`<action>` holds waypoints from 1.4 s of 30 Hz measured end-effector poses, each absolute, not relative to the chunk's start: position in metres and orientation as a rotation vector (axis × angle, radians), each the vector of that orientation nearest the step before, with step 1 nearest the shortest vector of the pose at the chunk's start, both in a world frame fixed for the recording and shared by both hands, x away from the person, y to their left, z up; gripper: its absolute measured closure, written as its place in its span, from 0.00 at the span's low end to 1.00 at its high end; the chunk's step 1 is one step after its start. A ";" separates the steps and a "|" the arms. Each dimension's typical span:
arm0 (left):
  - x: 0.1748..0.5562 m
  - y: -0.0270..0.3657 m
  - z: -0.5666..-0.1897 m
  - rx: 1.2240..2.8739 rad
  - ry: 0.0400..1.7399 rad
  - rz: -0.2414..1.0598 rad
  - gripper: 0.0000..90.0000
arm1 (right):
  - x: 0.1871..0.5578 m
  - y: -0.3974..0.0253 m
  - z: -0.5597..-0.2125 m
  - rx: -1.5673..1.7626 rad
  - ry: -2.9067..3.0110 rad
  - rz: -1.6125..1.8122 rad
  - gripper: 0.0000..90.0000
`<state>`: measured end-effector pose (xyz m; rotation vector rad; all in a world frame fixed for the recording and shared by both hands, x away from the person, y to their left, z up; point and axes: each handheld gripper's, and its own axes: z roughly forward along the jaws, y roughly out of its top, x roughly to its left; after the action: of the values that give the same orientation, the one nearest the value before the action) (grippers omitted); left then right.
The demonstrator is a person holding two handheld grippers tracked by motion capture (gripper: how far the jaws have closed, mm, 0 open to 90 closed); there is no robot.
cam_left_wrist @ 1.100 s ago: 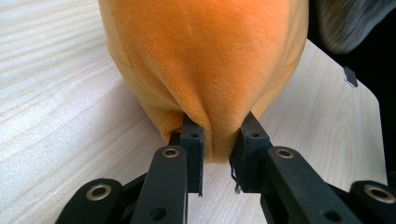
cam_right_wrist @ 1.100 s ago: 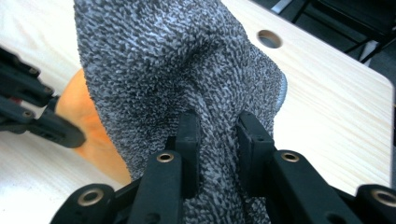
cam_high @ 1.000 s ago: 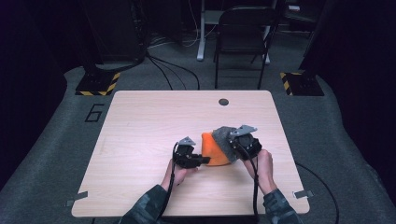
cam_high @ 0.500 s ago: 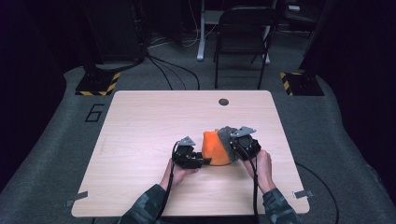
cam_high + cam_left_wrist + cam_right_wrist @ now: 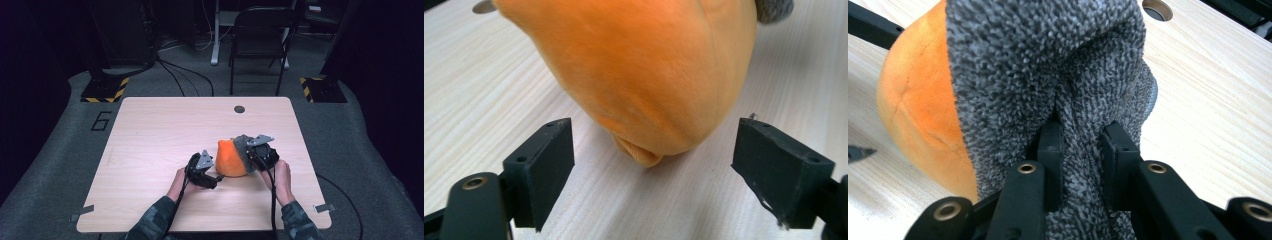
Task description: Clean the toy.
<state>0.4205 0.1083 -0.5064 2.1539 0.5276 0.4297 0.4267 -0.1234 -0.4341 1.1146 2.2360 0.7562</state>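
Orange cushion (image 5: 231, 159): a soft, rounded orange lump, sitting on the table near the person's edge and a little right of the middle; in the left gripper view (image 5: 634, 70) its bulging underside is resting on the wood, with a small fold touching the surface.
Grey cloth (image 5: 243, 149): a nubbly grey towel, lying against the right side of the orange cushion and draping over part of it; in the right gripper view (image 5: 1048, 65) it is bunching up in a thick fold, with orange showing at its left.
Right hand-held gripper (image 5: 260, 156): sitting just right of the cushion and pinching the grey cloth; in the right gripper view (image 5: 1082, 145) the two black jaws are standing close together with a ridge of cloth squeezed between them.
Left hand-held gripper (image 5: 216, 177): lying low on the table at the near left of the cushion; in the left gripper view (image 5: 651, 150) its jaws are gaping wide on either side of the cushion's lower end, neither pad touching it.
Hands: the left hand (image 5: 181, 182) and the right hand (image 5: 281, 177) are coming in from the near edge, each wrapping a gripper.
Table (image 5: 160, 135): pale wood, with a round hole (image 5: 239, 109) near its far edge.
Chair (image 5: 260, 30): standing on the floor beyond the table's far edge.
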 end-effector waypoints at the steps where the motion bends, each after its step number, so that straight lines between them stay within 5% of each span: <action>1: 0.420 0.107 -0.508 2.163 0.518 0.433 0.17 | 0.427 -0.123 -0.434 1.116 2.242 0.755 0.82; 8: 0.419 0.098 -0.516 2.192 0.481 0.509 0.19 | 0.427 -0.123 -0.434 1.123 2.239 0.762 0.82; 15: 0.413 0.091 -0.521 2.191 0.451 0.628 0.39 | 0.427 -0.122 -0.434 1.128 2.243 0.753 0.82; 23: 0.413 0.090 -0.522 2.175 0.479 0.621 0.74 | 0.426 -0.125 -0.431 1.117 2.260 0.764 0.82; 31: 0.413 0.091 -0.522 2.163 0.493 0.609 0.79 | 0.426 -0.174 -0.410 1.261 2.117 0.846 0.82; 42: 0.413 0.093 -0.525 2.161 0.461 0.628 0.81 | 0.442 -0.193 -0.452 1.365 2.149 0.679 0.82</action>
<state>0.4126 0.0928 -0.5250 2.1605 0.4609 0.6281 0.4415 -0.1933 -0.4520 1.3648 2.1493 0.6793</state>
